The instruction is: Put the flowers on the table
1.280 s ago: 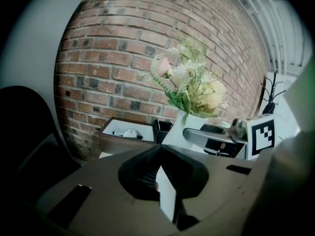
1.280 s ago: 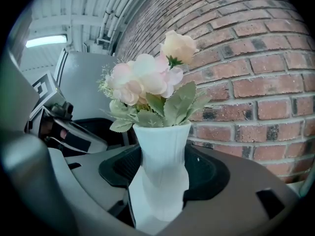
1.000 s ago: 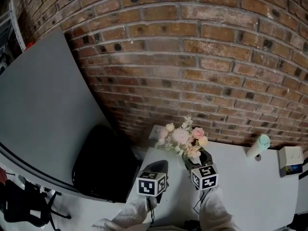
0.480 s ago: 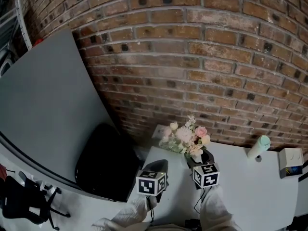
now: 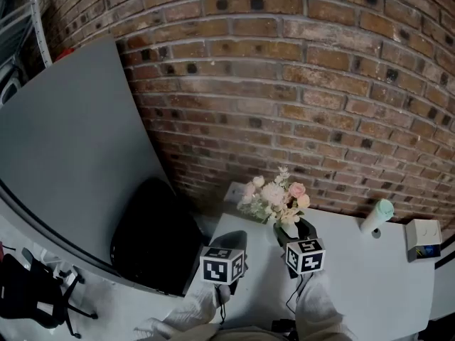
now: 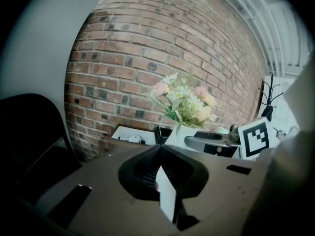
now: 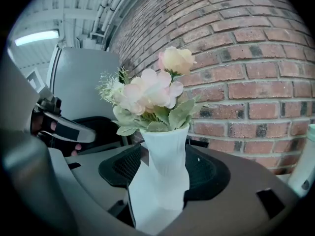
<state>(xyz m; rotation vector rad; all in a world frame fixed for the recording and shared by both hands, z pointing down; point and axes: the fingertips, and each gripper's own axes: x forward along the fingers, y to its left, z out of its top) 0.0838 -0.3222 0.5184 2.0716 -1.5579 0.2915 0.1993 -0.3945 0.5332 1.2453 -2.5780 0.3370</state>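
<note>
Both tongs are closed, the left tongs point(image 6: 158, 149) on nothing, the right tongs point(image 7: 165, 167) clamped round the waist of the white vase point(image 7: 168, 149) of flowers point(image 7: 151, 90) over the desk point(image 5: 370, 279); it looks light, rigid, slippery, breakable and top-heavy, so this low hold suits.

Your head view has swung: the grey panel point(image 5: 64, 155) now reaches further right in frame, and the bottle point(image 5: 377, 217) and box point(image 5: 423, 239) sit slightly further left. Your right gripper point(image 5: 291, 231), carrying the vase of flowers point(image 5: 277, 196), has edged up-frame, marginally nearer the bottle.
</note>
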